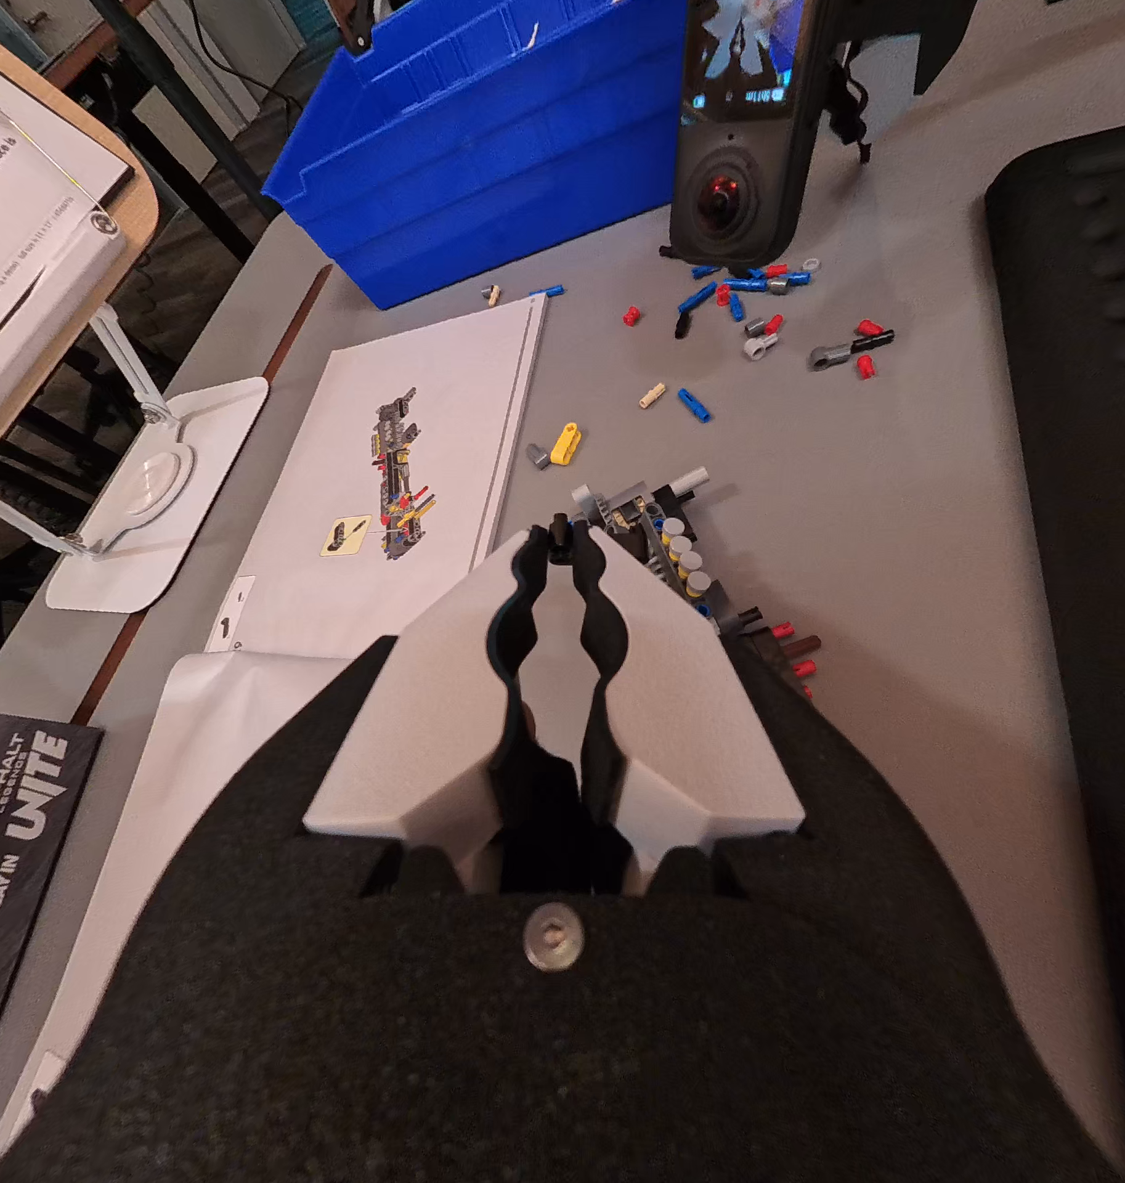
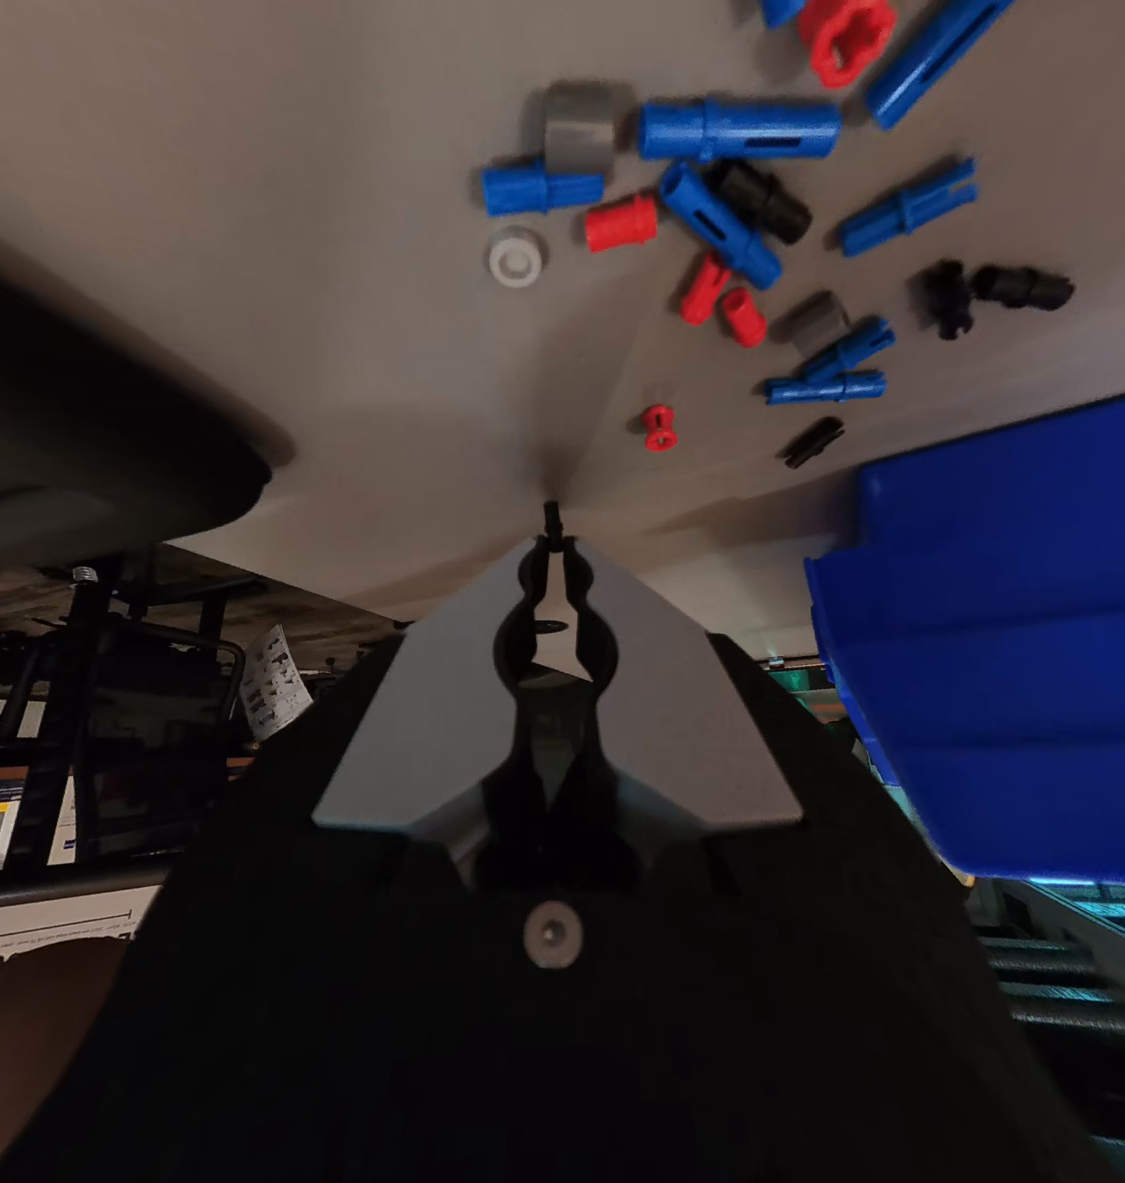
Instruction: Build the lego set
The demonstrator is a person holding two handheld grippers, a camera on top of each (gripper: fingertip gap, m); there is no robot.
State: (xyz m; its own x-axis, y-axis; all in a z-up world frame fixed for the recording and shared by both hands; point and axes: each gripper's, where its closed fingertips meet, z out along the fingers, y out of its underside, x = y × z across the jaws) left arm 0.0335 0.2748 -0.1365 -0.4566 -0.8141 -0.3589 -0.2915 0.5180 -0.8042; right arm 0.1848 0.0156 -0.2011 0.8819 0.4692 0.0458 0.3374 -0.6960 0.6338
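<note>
Left wrist view: left tongs (image 1: 558,536) clenched on small black pin (image 1: 558,544), tips just left of partly built lego model (image 1: 659,544) on grey bench (image 1: 867,512). Model long axis runs near-right to far-left; its far end lies closest to tongs. Instruction booklet (image 1: 419,461) left of model. Right wrist view: right tongs (image 2: 552,544) clenched on black pin (image 2: 552,518), pin pointing forward along fingers, loose pins (image 2: 707,211) far-right on bench. Model absent from this view; judged left hand nearer.
</note>
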